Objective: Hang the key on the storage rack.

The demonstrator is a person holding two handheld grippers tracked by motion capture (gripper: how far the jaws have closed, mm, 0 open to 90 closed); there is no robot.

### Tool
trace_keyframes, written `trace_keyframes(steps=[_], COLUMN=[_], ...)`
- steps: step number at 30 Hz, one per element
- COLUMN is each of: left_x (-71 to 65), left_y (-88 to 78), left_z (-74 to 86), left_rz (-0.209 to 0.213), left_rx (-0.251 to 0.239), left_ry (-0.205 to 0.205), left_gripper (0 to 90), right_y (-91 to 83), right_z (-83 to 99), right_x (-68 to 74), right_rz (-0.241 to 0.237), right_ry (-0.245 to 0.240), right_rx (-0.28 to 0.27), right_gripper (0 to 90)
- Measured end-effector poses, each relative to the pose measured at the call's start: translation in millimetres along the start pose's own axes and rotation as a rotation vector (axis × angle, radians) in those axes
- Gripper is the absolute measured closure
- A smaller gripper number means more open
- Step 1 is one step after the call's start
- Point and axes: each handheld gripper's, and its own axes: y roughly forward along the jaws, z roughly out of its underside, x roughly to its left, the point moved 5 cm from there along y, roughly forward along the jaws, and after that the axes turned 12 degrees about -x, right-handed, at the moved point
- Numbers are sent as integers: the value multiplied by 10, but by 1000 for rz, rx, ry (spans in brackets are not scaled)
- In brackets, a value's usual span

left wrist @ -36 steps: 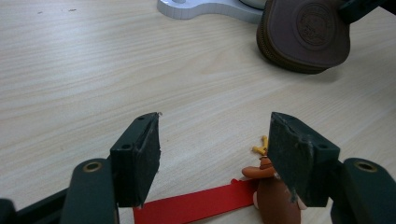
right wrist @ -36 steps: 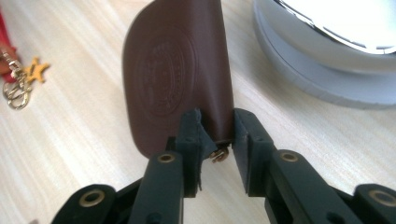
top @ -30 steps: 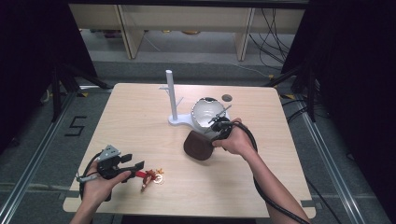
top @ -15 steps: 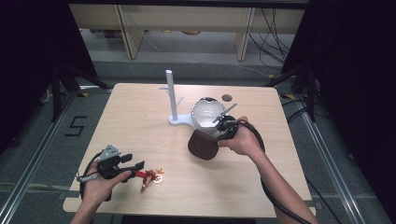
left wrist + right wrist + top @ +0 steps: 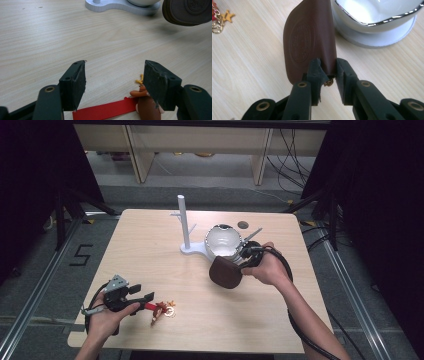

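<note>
The right gripper (image 5: 242, 265) is lifting the brown pouch (image 5: 225, 272), pinched by its edge, off the table (image 5: 150, 250) beside the white bowl (image 5: 222, 241).

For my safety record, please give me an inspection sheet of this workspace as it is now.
Surface: light wooden table, bare wood over most of it.
Job's things: brown leather pouch, lifted off the table; white bowl on the white peg stand.
Clutter: red-strapped keychain charm; dark disc.
Grippers: right claw shut on the pouch; left claw open over the charm.
Cables: black loop at each hand.
Surroundings: shelving behind, floor mark "5".
</note>
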Motion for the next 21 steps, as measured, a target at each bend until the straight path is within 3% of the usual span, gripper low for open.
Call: trace_keyframes(steps=[9,15,17,18,19,21], left_x=[-2,-9,-8,-5,-1,1], left_y=[7,12,11,10,4,-2], left_z=[4,5,6,7,7,6], left_rz=[-4,-1,-1,0,-4,-10], left_rx=[-1,1,1,0,3,5], left_ry=[0,2,1,2,2,3], left_gripper=[341,341,341,341,341,341], right_y=[-103,-155,-175,-185,-176,-188], right_z=[1,-30,-33,-29,-44,-43], right_x=[-66,-104,-109,-87,-131,-129], right_rz=[27,39,43,40,40,38], right_ry=[14,-7,5,36,-6,13], right_rx=[32,24,36,50,19,28], right_gripper=[751,751,750,750,750,750])
